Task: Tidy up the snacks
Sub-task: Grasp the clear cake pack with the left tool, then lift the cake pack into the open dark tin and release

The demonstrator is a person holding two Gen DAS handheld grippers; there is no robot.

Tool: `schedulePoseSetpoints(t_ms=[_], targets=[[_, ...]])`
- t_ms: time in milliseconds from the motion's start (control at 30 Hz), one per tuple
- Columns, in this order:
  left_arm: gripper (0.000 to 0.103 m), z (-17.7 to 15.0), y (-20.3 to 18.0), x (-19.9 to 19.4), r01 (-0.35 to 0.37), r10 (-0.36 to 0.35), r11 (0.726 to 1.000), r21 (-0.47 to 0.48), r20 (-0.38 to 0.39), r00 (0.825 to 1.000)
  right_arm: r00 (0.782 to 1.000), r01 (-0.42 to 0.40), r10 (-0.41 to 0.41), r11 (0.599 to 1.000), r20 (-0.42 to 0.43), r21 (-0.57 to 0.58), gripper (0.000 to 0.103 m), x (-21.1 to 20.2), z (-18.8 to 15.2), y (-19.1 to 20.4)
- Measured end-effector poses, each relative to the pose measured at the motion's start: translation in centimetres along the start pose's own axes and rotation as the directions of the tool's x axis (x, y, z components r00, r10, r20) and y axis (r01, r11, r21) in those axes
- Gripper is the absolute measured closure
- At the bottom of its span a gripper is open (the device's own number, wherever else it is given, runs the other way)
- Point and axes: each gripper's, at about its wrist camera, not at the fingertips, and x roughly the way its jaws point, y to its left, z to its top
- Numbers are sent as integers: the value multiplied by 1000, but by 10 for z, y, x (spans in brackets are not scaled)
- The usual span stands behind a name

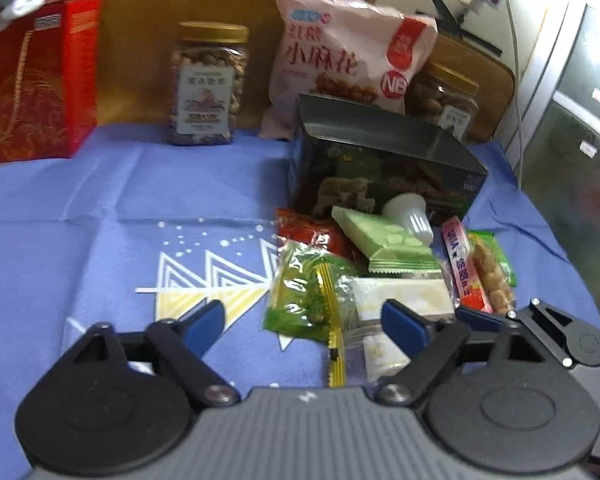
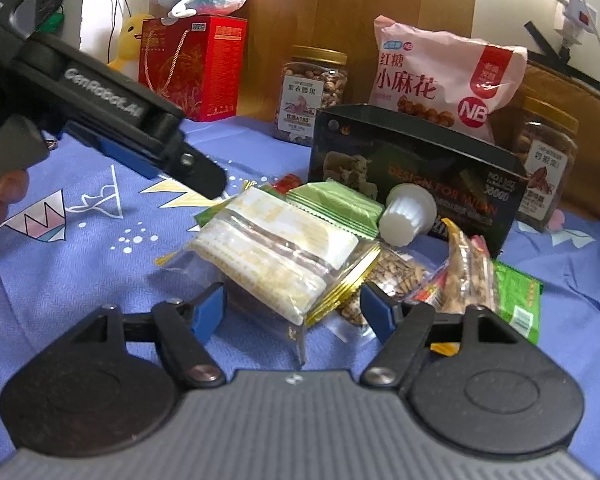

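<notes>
Blue patterned tablecloth (image 1: 100, 208) carries a dark box (image 2: 412, 160), with loose snack packets (image 2: 284, 248) piled in front of it. Left gripper (image 1: 304, 320) and right gripper (image 2: 292, 308) hover wide open, holding nothing.

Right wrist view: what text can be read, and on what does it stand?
"GenRobot.AI": left gripper body.
"红糖 小麻花", "NB": pink bag.
"DESIGN FOR", "36000": dark box.
"紫衣腰果": nut jar label.
Red gift box, right jar, small packets: too blurred.
</notes>
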Motion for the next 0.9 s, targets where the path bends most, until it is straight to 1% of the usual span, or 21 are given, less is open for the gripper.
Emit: schedulePoseSetpoints(t_ms=[33, 100, 133, 167, 200, 233, 300, 400, 500, 600, 700, 733, 833, 900], targets=[[37, 0, -2, 5, 1, -1, 1000, 4, -23, 1000, 1000, -4, 4, 1000, -3, 3, 27, 2, 0, 0], [42, -2, -6, 10, 51, -51, 999, -1, -43, 998, 1000, -10, 10, 1000, -11, 1, 28, 4, 0, 1], [46, -3, -10, 9, 78, -77, 997, 7, -51, 996, 1000, -11, 11, 1000, -7, -4, 35, 4, -1, 2], [54, -5, -14, 9, 109, -107, 994, 15, -67, 992, 1000, -20, 20, 1000, -6, -7, 39, 2, -1, 3], [58, -7, -18, 10, 152, -150, 988, 17, -87, 985, 999, -35, 34, 999, -7, -3, 44, 1, -1, 3], [57, -9, -22, 9, 164, -161, 986, 28, -91, 983, 999, -47, 47, 999, -4, 3, 47, 0, -1, 2], [59, -11, -32, 6, 147, -141, 986, 82, -77, 987, 998, -58, 58, 998, -1, 4, 53, -2, 0, 2], [59, -2, -38, -4, 164, -160, 982, 92, -45, 986, 998, -60, 59, 998, 34, 36, 55, -9, 5, -2], [59, 16, -44, -20, 195, -198, 974, 117, 18, 980, 992, -55, 47, 997, 118, 60, 55, -26, 17, -14], [59, 50, -55, -23, 192, -206, 971, 144, 86, 975, 981, -42, 25, 996, 193, 83, 55, -28, 39, -37], [59, 90, -67, -6, 165, -193, 970, 176, 158, 968, 970, -15, -12, 994, 241, 111, 55, -14, 63, -65], [59, 102, -69, 4, 154, -184, 972, 178, 168, 968, 969, -6, -26, 992, 246, 127, 55, -6, 70, -75], [59, 131, -68, 45, 132, -153, 982, 138, 157, 976, 976, 9, -50, 981, 210, 195, 54, 29, 87, -104], [59, 138, -63, 70, 122, -133, 988, 90, 125, 983, 983, 38, -74, 976, 166, 214, 52, 51, 89, -114]])
